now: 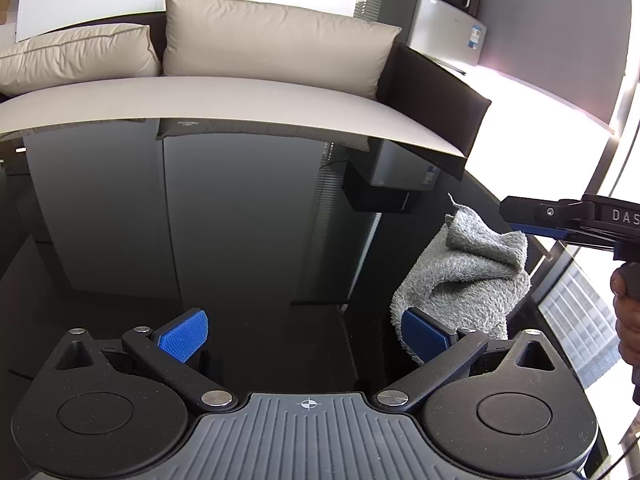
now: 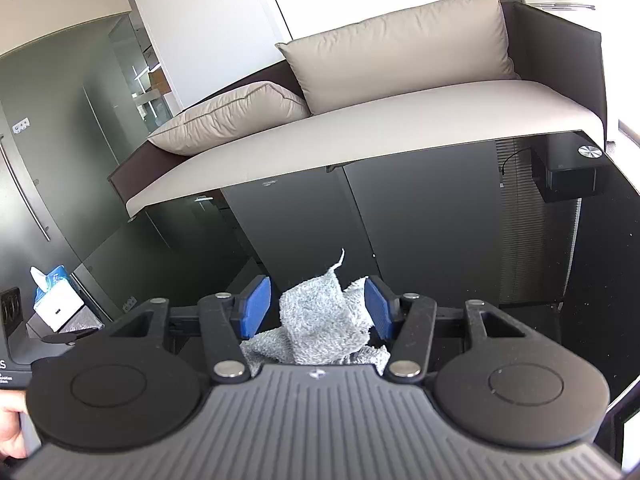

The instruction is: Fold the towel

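Note:
A crumpled grey towel [image 1: 468, 272] lies in a heap on the glossy black table [image 1: 240, 240], at the right of the left wrist view. My left gripper [image 1: 304, 332] is open wide with nothing between its pads; its right pad [image 1: 424, 332] sits at the heap's near left edge. My right gripper [image 1: 516, 216] comes in from the right, level with the heap's top. In the right wrist view a raised corner of the towel [image 2: 320, 320] stands between the blue pads of the right gripper [image 2: 316, 308]. The jaws stand apart and do not squeeze it.
A beige sofa [image 1: 240, 96] with cushions runs along the table's far edge. A small fridge with a microwave on top [image 1: 436, 20] stands at the back right. A tissue box [image 2: 56, 300] sits off to the left. A person's hand [image 1: 626, 320] holds the right gripper's handle.

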Tool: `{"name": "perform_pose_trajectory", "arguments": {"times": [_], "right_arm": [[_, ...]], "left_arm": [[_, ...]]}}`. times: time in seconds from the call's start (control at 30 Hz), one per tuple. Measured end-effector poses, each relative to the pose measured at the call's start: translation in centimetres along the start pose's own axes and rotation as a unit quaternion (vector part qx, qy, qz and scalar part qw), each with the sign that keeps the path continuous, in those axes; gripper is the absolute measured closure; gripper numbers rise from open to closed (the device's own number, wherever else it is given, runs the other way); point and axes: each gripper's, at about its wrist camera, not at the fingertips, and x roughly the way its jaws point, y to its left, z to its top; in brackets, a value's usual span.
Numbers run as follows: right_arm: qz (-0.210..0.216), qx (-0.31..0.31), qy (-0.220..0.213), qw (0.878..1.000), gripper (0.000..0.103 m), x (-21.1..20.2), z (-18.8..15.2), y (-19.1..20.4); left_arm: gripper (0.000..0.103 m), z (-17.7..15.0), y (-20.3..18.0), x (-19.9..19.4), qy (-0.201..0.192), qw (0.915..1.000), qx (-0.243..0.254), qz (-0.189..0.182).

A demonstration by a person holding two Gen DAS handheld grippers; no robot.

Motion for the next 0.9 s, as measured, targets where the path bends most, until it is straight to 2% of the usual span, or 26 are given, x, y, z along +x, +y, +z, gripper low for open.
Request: {"name": "perform_pose_trajectory", "arguments": {"times": [0.1,0.23,0.3,0.37,0.4,0.47,0.73,0.9], "right_arm": [[0.027,0.019,0.016,0.999,0.048,0.8,0.0,-0.7],[0.037,-0.002,0.028,0.999,0.051,1.3,-0.1,-0.1],[0.036,-0.009,0.034,0.999,0.068,1.5,-0.2,0.0],[0.041,-0.013,0.041,0.998,0.079,1.7,-0.3,0.1],[0.044,-0.019,0.047,0.998,0.089,1.8,-0.3,0.3],[0.054,-0.032,0.055,0.997,0.094,2.0,-0.4,0.8],[0.095,-0.083,0.050,0.991,0.095,0.8,-0.8,2.9],[0.125,-0.117,0.084,0.982,0.095,1.0,-1.5,4.2]], "left_arm": [[0.001,-0.1,-0.2,0.0,0.001,1.0000,0.004,0.000],[0.001,-0.1,-0.1,0.1,0.002,1.0000,0.001,0.002],[0.001,-0.1,-0.2,0.1,0.003,1.0000,0.001,0.002],[0.001,-0.1,-0.3,0.1,0.003,1.0000,0.002,0.002],[0.001,-0.1,-0.4,0.2,0.003,1.0000,0.002,0.001],[0.001,-0.1,-0.5,0.2,0.003,1.0000,0.003,0.002],[0.001,0.0,-0.3,0.1,0.002,1.0000,0.000,0.003],[0.001,0.0,-0.4,0.1,0.002,1.0000,0.001,0.001]]}}
